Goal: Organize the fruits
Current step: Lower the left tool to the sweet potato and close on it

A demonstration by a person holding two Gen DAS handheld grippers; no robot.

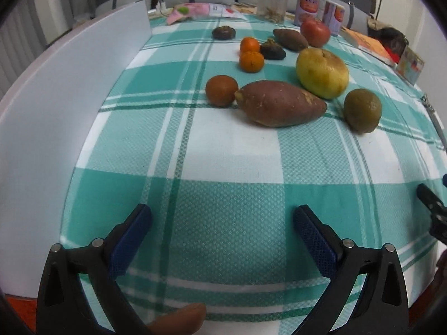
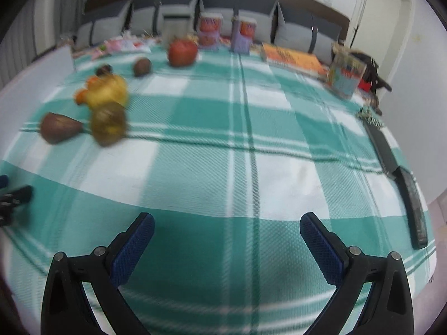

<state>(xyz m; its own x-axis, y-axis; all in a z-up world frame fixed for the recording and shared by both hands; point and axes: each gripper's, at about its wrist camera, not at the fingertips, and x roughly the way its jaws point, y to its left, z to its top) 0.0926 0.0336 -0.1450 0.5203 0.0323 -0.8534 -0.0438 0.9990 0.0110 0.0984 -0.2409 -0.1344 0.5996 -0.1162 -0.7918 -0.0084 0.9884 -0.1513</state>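
Fruits and a few root vegetables lie loose on the teal-and-white checked tablecloth (image 1: 223, 145), gathered toward the far middle of the table in the left wrist view. Nearest the camera is a large sweet potato (image 1: 279, 103), its left tip touching a dull orange-brown round fruit (image 1: 221, 90). Just behind the sweet potato's right end sits a big yellow fruit (image 1: 321, 72) with brown blotches, and to the right of both, apart from them, a greenish-brown round fruit (image 1: 362, 110). Farther back, two small bright oranges (image 1: 251, 54) sit one behind the other, with a dark wrinkled fruit (image 1: 272, 50) just beside them, a second, smaller sweet potato (image 1: 290, 39) behind that, and a red tomato-like fruit (image 1: 315, 31) at the rear. Another dark fruit (image 1: 223, 32) lies alone to the left. A white board (image 1: 69, 89) stands along the table's left edge. At the far edge are printed cans (image 1: 306, 8), a clear container (image 1: 272, 2), books (image 1: 368, 44) and grey cushions behind. The left gripper (image 1: 222, 215) hovers over bare cloth near the table's front edge, its blue-padded fingers spread wide and holding nothing. The right gripper (image 2: 226, 223) is likewise spread and empty over bare cloth, well to the right of the fruit; its view is motion-blurred. A dark remote (image 2: 413, 209) lies at the right edge.
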